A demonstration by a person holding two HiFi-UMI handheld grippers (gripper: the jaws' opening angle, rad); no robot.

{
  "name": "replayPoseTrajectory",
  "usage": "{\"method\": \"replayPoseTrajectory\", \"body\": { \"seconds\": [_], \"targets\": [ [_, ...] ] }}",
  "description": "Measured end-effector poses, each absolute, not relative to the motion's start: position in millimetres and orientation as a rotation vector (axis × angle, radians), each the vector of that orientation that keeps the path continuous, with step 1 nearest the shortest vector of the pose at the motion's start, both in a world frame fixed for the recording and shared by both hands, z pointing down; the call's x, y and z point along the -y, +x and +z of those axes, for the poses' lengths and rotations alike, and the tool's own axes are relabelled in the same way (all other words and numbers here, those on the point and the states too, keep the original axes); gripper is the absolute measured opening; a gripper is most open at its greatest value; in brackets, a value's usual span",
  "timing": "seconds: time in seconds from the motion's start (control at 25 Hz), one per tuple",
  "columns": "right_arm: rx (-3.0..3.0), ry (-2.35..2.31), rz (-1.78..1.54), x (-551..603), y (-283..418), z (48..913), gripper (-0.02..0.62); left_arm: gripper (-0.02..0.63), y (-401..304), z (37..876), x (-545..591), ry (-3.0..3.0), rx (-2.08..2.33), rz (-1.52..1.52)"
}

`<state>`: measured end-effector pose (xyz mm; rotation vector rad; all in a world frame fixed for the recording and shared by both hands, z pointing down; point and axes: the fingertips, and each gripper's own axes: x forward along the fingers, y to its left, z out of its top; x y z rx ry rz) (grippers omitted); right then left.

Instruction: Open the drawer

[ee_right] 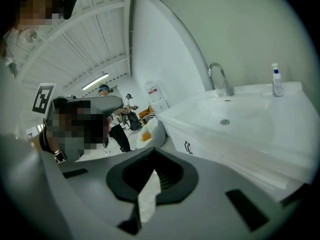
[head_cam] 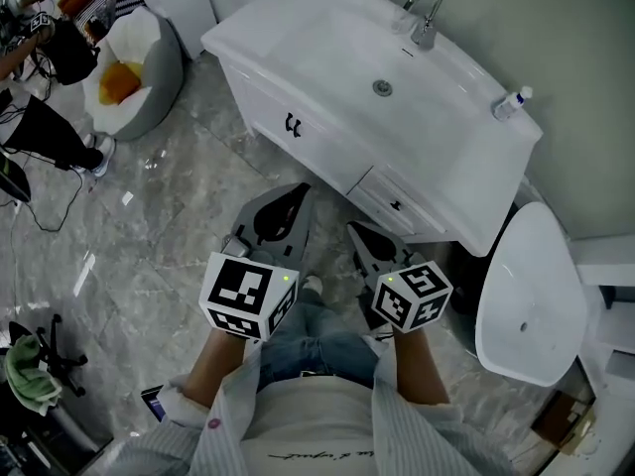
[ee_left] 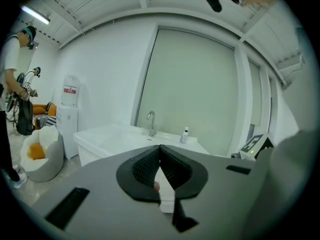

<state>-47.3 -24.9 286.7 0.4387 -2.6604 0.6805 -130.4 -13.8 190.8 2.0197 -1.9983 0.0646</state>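
Observation:
A white vanity (head_cam: 298,77) stands ahead with a sink on top. Its small drawer (head_cam: 415,194) sits at the right front with a dark handle (head_cam: 396,205) and looks closed. Both grippers hover over the floor in front of the vanity, apart from it. My left gripper (head_cam: 288,194) points toward the cabinet doors, its jaws shut with nothing between them (ee_left: 160,147). My right gripper (head_cam: 357,231) is just below the drawer, also shut and empty (ee_right: 152,152). The right gripper view shows the cabinet door handle (ee_right: 188,147) but not the drawer.
A faucet (head_cam: 425,18) and a small bottle (head_cam: 511,102) stand on the vanity. A white toilet (head_cam: 526,296) sits at the right. A round seat with an orange cushion (head_cam: 134,67) and a person (head_cam: 50,137) are at the far left. The floor is grey marble tile (head_cam: 179,226).

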Motion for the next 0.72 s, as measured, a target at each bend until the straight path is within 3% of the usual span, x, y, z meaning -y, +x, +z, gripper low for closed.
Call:
{"method": "replayPoseTrajectory", "body": {
  "seconds": [0.72],
  "targets": [
    [2.549, 1.034, 0.887, 64, -56, 297, 0.011, 0.017, -134, 201, 91, 2.384, 1.517, 0.156]
  ]
}}
